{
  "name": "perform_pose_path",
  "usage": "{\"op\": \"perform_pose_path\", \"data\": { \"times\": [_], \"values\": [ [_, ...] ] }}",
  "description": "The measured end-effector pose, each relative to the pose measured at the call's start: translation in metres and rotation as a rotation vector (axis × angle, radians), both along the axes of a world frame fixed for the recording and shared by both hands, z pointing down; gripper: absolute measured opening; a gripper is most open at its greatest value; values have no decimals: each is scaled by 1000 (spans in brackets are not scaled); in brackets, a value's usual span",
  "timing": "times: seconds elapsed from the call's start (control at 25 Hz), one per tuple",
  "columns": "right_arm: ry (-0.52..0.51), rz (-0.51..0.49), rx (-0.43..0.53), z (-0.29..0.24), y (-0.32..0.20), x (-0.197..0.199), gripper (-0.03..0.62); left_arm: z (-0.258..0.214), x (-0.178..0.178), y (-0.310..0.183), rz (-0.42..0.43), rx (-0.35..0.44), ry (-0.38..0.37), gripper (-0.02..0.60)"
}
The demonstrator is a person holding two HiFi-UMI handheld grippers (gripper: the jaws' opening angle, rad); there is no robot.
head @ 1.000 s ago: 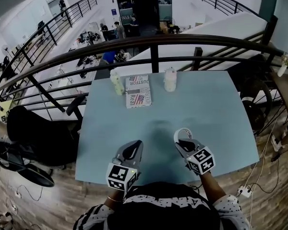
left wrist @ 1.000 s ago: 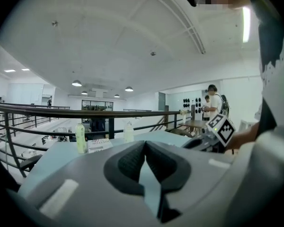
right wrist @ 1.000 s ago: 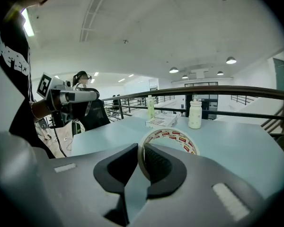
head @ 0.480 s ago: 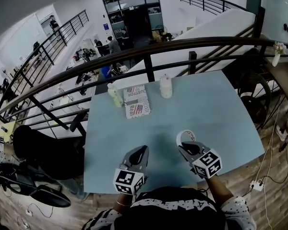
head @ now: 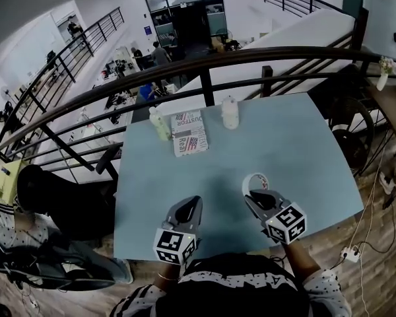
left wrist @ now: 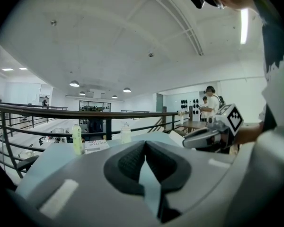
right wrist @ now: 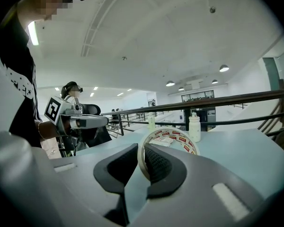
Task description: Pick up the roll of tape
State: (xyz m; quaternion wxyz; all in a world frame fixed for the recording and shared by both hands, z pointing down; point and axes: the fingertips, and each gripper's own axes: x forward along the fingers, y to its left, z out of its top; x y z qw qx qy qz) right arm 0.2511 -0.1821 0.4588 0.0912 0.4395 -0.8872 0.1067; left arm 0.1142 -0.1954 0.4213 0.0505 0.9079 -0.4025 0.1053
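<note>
- Grip check: right hand-held gripper (right wrist: pixel 142 150) is clamped on the roll of tape (right wrist: pixel 180 137). One pad sits inside the ring and the other outside, so it pinches the wall only.
- Roll stands on edge, its printed core facing right in the right gripper view. Its near wall is caught at the jaw tips and the rest juts forward past them.
- Head view: roll of tape (head: pixel 254 175) sits at the front of the right hand-held gripper (head: pixel 256 197), over the near right part of the bench (head: pixel 297 144).
- The roll looks lifted off the surface, but its lower edge is hidden behind the jaws, so this is a judgement.
- Left hand-held gripper (left wrist: pixel 145 148) is closed with the pads meeting and nothing between them. It is parked near the bench's front edge (head: pixel 190 207), well apart from the roll.
- Step in hand: carry the lift through.
  - Keep the squeeze constant, because a thin wall held this far out at the tips could pivot or slip.
  - Raise straight up and keep the wrist from rolling, so the ring hangs in one plane.
  - No sideways sweep is needed. The green bottle (head: pixel 160 123), booklet (head: pixel 189 133) and white bottle (head: pixel 230 112) stand at the far edge, well clear.
- Risk: the roll may rotate about the pinch point. If it sags, set it down and take it deeper in the jaws.
</note>
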Motion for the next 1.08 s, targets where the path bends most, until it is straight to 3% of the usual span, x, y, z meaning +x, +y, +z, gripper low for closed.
{"op": "perform_pose_path", "data": {
  "times": [1.08],
  "values": [
    [2,-22,-7,1,-2,-5,52,4,-7,-5,-21,15,1,0]
  ]
}}
